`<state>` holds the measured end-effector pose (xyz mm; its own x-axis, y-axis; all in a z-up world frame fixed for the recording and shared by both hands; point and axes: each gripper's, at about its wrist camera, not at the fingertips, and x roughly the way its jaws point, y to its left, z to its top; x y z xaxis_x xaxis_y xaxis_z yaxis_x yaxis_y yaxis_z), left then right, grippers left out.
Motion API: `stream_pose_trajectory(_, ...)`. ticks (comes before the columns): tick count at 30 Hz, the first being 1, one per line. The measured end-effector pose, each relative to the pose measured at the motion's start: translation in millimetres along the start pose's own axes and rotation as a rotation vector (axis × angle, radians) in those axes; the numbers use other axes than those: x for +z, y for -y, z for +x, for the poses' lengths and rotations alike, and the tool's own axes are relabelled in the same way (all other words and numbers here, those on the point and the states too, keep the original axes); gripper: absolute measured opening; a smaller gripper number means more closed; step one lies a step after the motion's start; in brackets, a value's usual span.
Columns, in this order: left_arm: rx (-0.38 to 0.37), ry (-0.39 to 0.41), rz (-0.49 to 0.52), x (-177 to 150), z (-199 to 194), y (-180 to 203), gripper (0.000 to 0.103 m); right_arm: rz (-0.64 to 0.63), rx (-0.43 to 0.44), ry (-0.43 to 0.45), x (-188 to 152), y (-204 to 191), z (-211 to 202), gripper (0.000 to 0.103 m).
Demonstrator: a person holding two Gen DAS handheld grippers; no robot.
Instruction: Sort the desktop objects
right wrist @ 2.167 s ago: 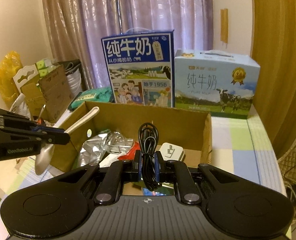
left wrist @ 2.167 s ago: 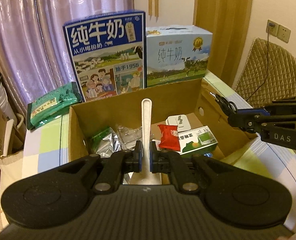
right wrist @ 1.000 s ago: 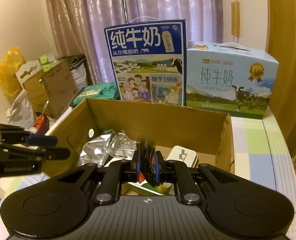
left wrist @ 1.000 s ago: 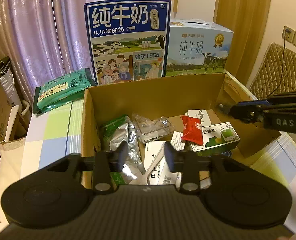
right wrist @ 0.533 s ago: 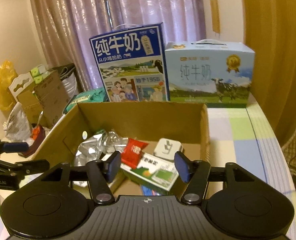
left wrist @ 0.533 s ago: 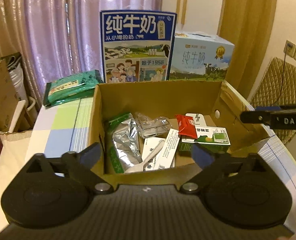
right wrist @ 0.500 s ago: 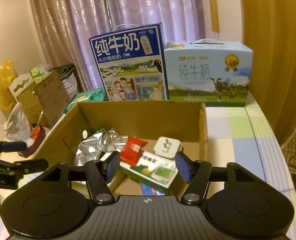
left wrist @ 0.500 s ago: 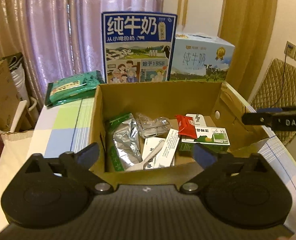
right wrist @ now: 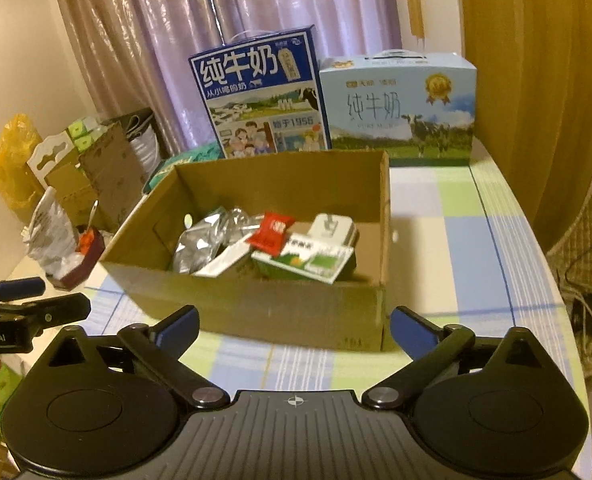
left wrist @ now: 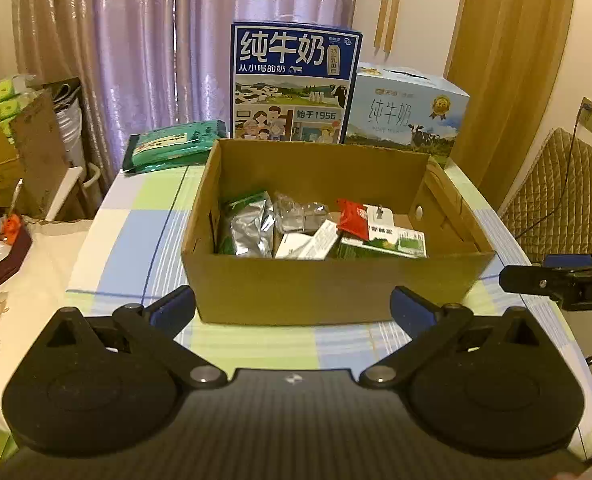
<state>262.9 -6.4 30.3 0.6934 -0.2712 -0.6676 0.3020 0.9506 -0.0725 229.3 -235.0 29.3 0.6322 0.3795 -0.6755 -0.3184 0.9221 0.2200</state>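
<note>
While held back from the near wall of the cardboard box point(left wrist: 336, 288), left gripper point(left wrist: 291, 312) spread wide, nothing between its blue-tipped fingers point(left wrist: 173, 310). Right gripper point(right wrist: 291, 326) likewise splayed wide and empty, just short of the same wall, box point(right wrist: 255, 308) ahead of it. Seen from the left wrist camera, right gripper's tip point(left wrist: 552, 280) poking in at the right edge, beside the box's right corner. Sorted things lying inside the box: silver foil pouch point(left wrist: 251, 232) at left, clear crinkled packet point(left wrist: 296, 216) behind, white leaflet box point(left wrist: 308, 242) in the middle, red sachet point(left wrist: 354, 220) leaning on a green-and-white carton point(left wrist: 392, 240), white plug point(right wrist: 330, 226) toward the back right. Box sitting on a checked tablecloth point(left wrist: 135, 240). Behind it, upright dark-blue milk carton point(left wrist: 293, 84) and pale-blue milk case point(left wrist: 408, 120) side by side; green packet point(left wrist: 171, 148) flat at back left.
</note>
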Motion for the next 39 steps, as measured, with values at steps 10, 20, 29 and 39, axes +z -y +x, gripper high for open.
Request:
stream_pose_trajectory(10,0.045,0.043,-0.053,-22,-61,26,0.102,0.011,0.005,-0.019,-23,0,-50,0.101)
stream_pose_trajectory(20,0.047,0.049,-0.054,-32,-91,50,0.102,-0.014,0.005,-0.026,-37,-11,-84,0.101)
stream_pose_trajectory(29,0.046,0.059,-0.064,-36,-104,58,0.102,-0.045,-0.01,-0.012,-34,-17,-101,0.101)
stream_pose_trajectory(39,0.06,0.06,-0.063,-38,-112,58,0.102,-0.084,-0.058,0.013,-41,-27,-116,0.101)
